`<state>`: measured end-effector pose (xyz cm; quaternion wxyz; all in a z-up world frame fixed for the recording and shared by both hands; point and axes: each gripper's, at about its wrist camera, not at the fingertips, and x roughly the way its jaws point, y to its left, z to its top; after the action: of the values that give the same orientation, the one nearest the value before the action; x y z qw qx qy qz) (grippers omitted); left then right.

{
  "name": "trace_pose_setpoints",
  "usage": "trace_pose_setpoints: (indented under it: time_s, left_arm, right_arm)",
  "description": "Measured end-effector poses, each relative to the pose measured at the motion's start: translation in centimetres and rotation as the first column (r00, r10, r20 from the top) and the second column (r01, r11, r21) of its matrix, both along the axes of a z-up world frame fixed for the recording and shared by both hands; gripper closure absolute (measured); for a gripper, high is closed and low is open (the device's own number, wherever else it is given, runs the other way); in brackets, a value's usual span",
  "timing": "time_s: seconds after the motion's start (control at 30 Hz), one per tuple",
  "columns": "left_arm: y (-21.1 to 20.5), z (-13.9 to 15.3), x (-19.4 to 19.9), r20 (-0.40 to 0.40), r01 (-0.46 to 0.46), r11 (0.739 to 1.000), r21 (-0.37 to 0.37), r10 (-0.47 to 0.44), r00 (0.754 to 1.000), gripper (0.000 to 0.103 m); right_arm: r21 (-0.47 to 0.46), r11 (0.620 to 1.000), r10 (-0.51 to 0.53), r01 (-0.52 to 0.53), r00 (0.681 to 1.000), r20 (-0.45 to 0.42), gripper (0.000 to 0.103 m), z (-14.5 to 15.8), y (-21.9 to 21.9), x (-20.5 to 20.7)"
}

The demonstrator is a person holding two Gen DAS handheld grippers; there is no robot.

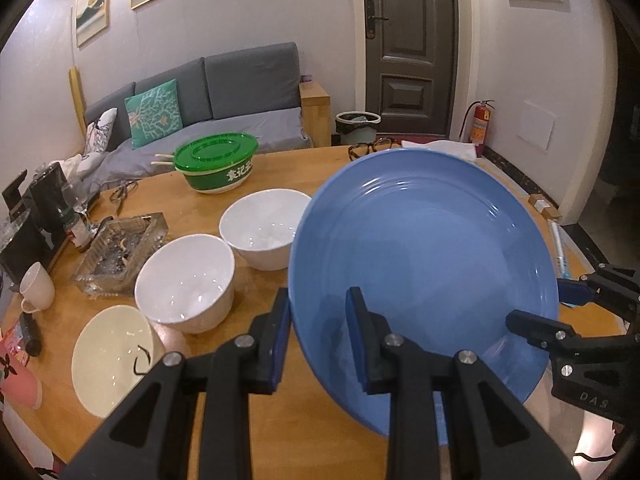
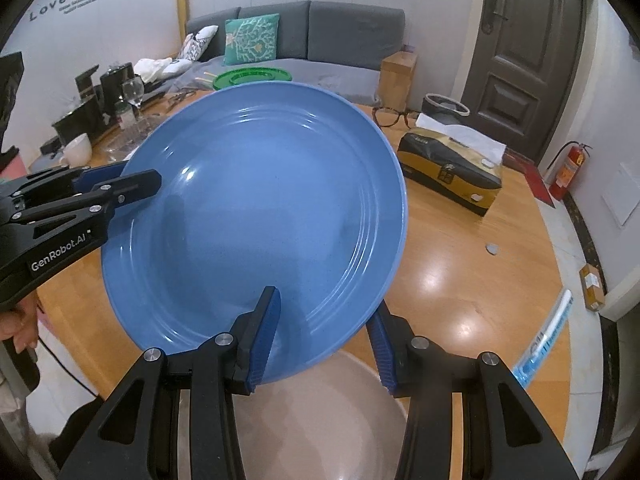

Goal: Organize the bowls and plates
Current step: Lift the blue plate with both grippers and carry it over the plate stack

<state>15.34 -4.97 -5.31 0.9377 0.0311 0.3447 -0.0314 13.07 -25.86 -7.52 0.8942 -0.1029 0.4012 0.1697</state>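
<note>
A: Clearly the blue plate [image 1: 424, 264] is off the counter [image 1: 280, 420], tilted, with the left hand-held gripper [image 1: 320, 336] clamped on its near-left rim, one pad inside the dish and one underneath.

B: And the right hand-held gripper [image 2: 326, 340] pinches the opposite rim the same way, jaws narrowed onto the edge. Both hold only that rim, nothing else.

A: What could go wrong from here?

B: Slipping seems likeliest. Glazed ceramic between two thin edge grips looks slick, and the tilt puts the weight toward one side. If the two hands drift apart or twist unevenly, one pad could slide off and the plate would swing down.

A: Onto what?

B: A pinkish plate [image 2: 320, 420] sits directly below in the right wrist view, so a drop might chip both. To the left stand two white bowls [image 1: 186, 280] [image 1: 264, 226] and a cream bowl [image 1: 112, 356]; a low sideways carry could clip the nearer white one, which is just beside the blue rim.

A: Anything else close?

B: A tissue box [image 2: 452, 168] and glasses [image 2: 390, 116] lie beyond the plate, well apart from it. The glass ashtray [image 1: 120, 256] is farther left, less of a worry.
</note>
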Motion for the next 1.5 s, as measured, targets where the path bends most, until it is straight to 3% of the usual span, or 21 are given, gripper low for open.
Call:
trace_pose_setpoints:
  time_s: [0.57,1.5]
  left_arm:
    - [-2.9,1.0,-7.1,-0.011,0.107,0.994,-0.010,-0.107,0.994,0.079]
    - [-6.1,-4.5,-8.8,-0.167,0.221,0.975,-0.014,-0.220,0.961,0.079]
  right_arm:
    - [-0.012,0.999,-0.046,0.046,0.999,0.016,0.065,1.0,-2.8,-7.7]
    - [0.003,0.995,-0.097,0.097,0.989,-0.112,0.065,-3.9,-6.2,-11.9]
